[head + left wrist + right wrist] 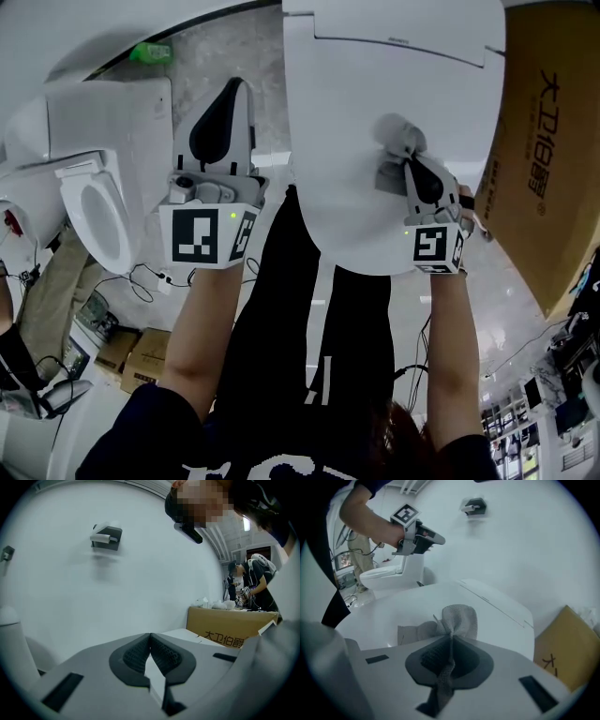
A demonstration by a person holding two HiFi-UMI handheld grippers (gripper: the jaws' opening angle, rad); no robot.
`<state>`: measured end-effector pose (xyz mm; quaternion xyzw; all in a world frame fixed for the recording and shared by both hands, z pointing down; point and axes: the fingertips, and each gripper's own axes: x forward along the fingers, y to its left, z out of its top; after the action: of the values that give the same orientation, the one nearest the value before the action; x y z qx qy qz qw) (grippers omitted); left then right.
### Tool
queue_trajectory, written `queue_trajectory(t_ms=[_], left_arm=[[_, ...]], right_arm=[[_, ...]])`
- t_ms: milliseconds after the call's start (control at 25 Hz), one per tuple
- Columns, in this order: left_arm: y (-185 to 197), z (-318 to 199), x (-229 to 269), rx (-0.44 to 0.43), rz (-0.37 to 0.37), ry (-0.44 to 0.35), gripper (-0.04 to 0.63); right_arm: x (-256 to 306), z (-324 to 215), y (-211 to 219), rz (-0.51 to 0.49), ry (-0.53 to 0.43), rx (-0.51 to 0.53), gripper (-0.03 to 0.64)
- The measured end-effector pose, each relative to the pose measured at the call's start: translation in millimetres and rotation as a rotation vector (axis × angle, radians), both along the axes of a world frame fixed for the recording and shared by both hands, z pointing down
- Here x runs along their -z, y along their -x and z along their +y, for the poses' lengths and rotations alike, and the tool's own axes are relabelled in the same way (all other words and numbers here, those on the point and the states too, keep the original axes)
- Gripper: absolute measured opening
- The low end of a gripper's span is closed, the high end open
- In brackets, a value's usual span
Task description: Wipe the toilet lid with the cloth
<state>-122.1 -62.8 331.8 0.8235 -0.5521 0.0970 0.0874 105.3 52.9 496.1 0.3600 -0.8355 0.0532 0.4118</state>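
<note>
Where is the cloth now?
In the head view, the cloth sits at the right on the toilet lid, pinched in the right gripper, left of the cardboard box.

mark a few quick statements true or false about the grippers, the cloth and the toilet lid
1. The right gripper is shut on the cloth. True.
2. The left gripper holds a second cloth. False: it is shut with nothing in it.
3. The toilet lid under the cloth is closed. True.
4. The cardboard box stands on the left gripper's side. False: the cardboard box is on the right gripper's side, beside the toilet.
</note>
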Motion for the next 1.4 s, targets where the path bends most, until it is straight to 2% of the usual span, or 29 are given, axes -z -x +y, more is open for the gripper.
queue_trajectory(t_ms=[120,320,520,600,720,1120,1400], left_arm=[[-6.7,3.4,1.3,-0.012,0.001,0.0,0.02],[-17.0,8.7,3.0,-0.026,0.004,-0.001,0.02],[-22.8,12.3,5.9,-0.039,0.007,-0.005,0.02],[-23.7,13.8,7.4,-0.041,0.007,-0.007,0.02],[-22.7,16.6,8.7,-0.038,0.009,-0.01,0.02],[-16.3,25.4,13.4,-0.031,0.003,-0.012,0.02],[-13.0,29.7,14.2,-0.011,0.008,-0.017,0.02]], right_arm=[[1.0,-6.9,-47.6,0.04,-0.016,-0.111,0.032],[-0.6,-11.6,-130.5,0.066,-0.019,-0.39,0.032],[-2.3,5.6,-157.2,0.039,-0.008,-0.604,0.032],[-3.0,14.4,-149.0,0.021,-0.008,-0.634,0.032],[-0.5,22.2,-106.0,-0.011,0.003,-0.565,0.032],[4.0,34.1,86.1,-0.119,0.031,-0.123,0.032],[3.0,53.1,157.5,-0.118,0.077,0.132,0.032]])
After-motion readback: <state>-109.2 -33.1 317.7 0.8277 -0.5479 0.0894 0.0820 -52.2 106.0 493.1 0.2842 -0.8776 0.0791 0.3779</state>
